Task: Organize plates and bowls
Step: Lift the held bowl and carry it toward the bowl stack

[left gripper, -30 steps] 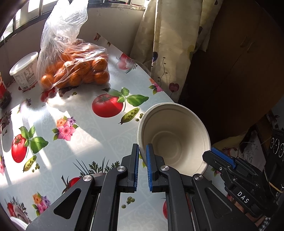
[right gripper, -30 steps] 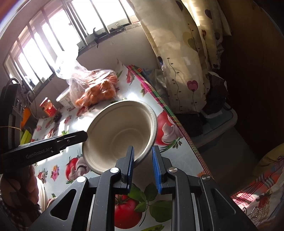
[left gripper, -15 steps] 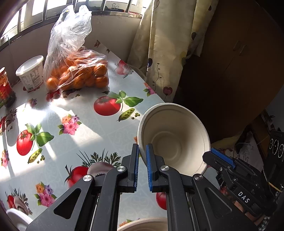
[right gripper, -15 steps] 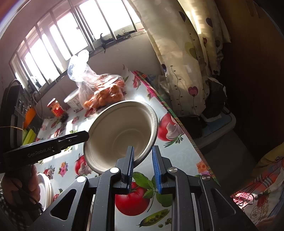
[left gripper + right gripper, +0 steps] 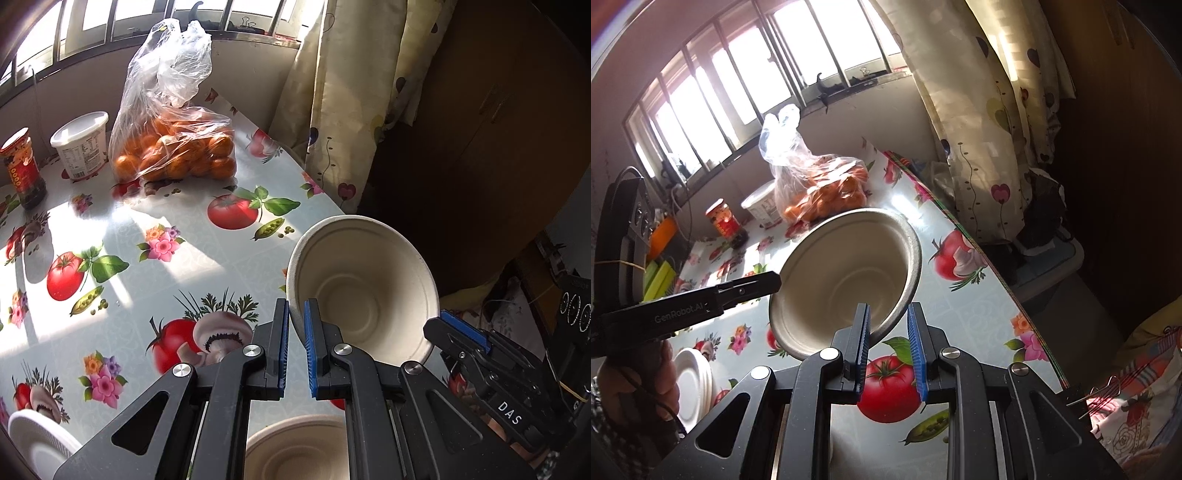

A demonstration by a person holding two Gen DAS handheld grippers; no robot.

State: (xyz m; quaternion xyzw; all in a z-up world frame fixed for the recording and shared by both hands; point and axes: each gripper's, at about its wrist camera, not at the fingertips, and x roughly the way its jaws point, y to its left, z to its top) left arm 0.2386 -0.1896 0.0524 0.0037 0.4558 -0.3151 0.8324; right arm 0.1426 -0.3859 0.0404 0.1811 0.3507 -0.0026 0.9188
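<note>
Clearly a light load: moulded-fibre bowl [image 5: 364, 291], off-white, thin-walled, carried tilted in the air over the right edge of the tablecloth [image 5: 155, 221] with its mouth toward both cameras. Left gripper [image 5: 295, 328] clenched on the near-left rim, blue pads pinching the wall. Right gripper [image 5: 888, 332] nipped on the opposite rim, gap a little wider, rim between the pads. Probably stiff enough along the rolled lip, softer lower down the wall; likely to dent or fold under a hard squeeze, matte surface unlikely to slip. Best hold judged at the rim, wall between the pads, as now. Second bowl [image 5: 299, 446] of the same sort below the left gripper, seemingly a nesting target. Stack of white plates [image 5: 692, 384] at table's near-left. Bag of oranges [image 5: 173, 147], white tub [image 5: 83, 144] and red jar [image 5: 22, 166] at the far end, well apart.
</note>
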